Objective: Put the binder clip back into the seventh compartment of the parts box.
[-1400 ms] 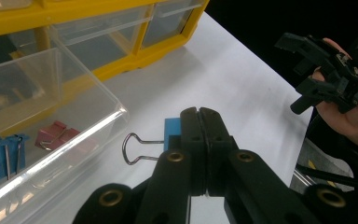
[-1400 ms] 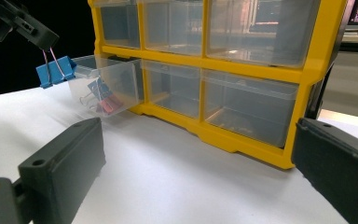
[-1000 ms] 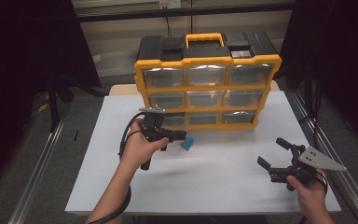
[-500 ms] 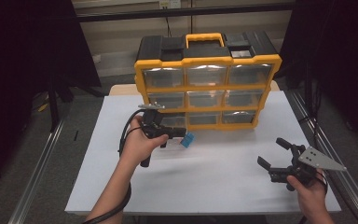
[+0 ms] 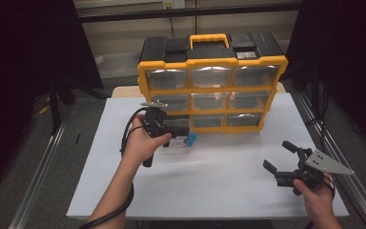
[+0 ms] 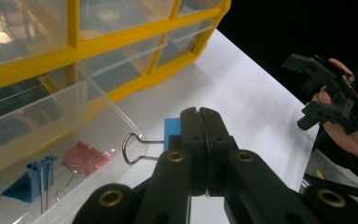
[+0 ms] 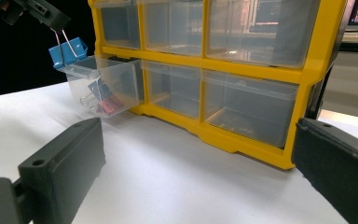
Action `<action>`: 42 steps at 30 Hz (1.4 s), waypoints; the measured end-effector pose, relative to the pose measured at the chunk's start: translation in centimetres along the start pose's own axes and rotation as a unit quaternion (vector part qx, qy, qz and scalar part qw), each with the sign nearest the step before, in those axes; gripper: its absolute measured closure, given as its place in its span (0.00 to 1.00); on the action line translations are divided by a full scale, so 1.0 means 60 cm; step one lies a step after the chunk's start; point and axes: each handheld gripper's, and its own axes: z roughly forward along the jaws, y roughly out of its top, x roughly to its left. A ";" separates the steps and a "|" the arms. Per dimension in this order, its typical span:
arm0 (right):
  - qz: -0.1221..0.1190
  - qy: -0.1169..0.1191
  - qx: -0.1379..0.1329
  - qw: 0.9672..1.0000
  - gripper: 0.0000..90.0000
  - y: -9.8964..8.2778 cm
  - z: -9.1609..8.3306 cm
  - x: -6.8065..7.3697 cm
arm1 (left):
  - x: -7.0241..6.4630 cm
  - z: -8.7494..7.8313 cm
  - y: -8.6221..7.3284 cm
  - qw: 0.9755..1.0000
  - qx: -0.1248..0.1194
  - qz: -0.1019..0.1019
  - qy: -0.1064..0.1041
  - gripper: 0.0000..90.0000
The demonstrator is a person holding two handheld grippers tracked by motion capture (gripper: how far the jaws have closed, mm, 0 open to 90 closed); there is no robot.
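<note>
Left gripper view | left hand-held gripper (image 6: 199, 122) clamped | blue binder clip (image 6: 171, 135) held

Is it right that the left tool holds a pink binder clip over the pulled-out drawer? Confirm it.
Not quite: the left tool holds a blue binder clip, not pink, at the pulled-out drawer. The right gripper view shows it; pink clips lie inside.

A white-topped table (image 5: 228, 176) stands on a grey floor (image 5: 52, 157), flanked by metal rails (image 5: 38, 183). Black curtains (image 5: 24, 62) hang at both sides, with a beige wall (image 5: 124, 38) behind.
</note>
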 end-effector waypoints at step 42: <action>0.003 0.000 0.001 1.000 0.02 0.000 0.000 0.000 | 0.033 0.007 0.034 0.999 -0.023 -0.017 0.042 1.00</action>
